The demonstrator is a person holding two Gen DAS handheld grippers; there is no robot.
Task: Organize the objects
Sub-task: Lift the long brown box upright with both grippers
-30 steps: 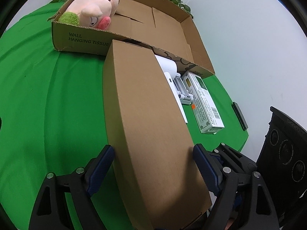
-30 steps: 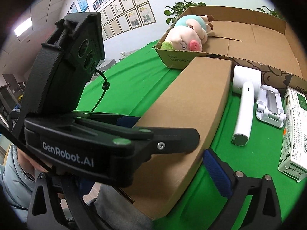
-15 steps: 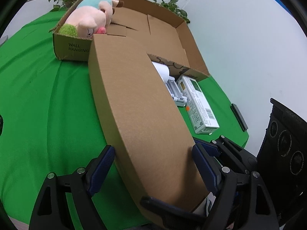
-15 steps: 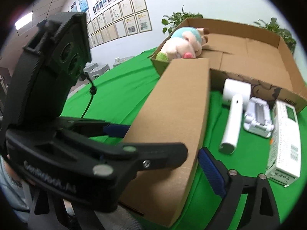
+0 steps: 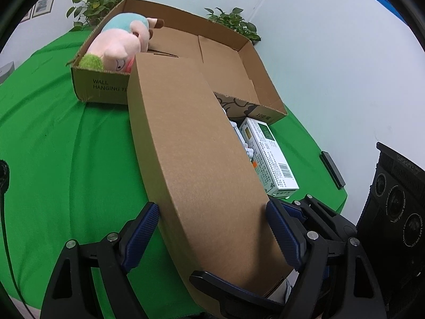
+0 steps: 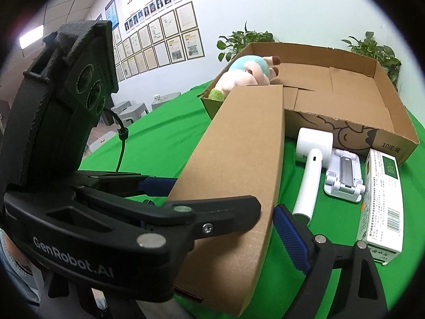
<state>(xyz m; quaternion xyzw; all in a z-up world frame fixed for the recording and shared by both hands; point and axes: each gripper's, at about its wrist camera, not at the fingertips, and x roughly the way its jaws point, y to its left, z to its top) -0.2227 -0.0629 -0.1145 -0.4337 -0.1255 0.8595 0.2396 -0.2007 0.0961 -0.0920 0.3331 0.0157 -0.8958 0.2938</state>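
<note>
A long brown cardboard box is tilted up off the green tablecloth, its far end at the rim of the big open carton. My left gripper is shut on its near part, a blue pad pressing each long side. My right gripper straddles the near end. Its right pad lies against the box's side, and its other finger crosses the near end in the left wrist view. A plush pig lies in the carton's left corner.
Right of the long box lie a white handheld device, a white stand and a white-and-green carton. A small black object sits near the table's right edge. Potted plants stand behind the carton.
The long box has been lifted, and its far end now reaches the carton's rim below the pig. The right gripper's pad has closed in against the box, and its other finger now shows at the near end.
</note>
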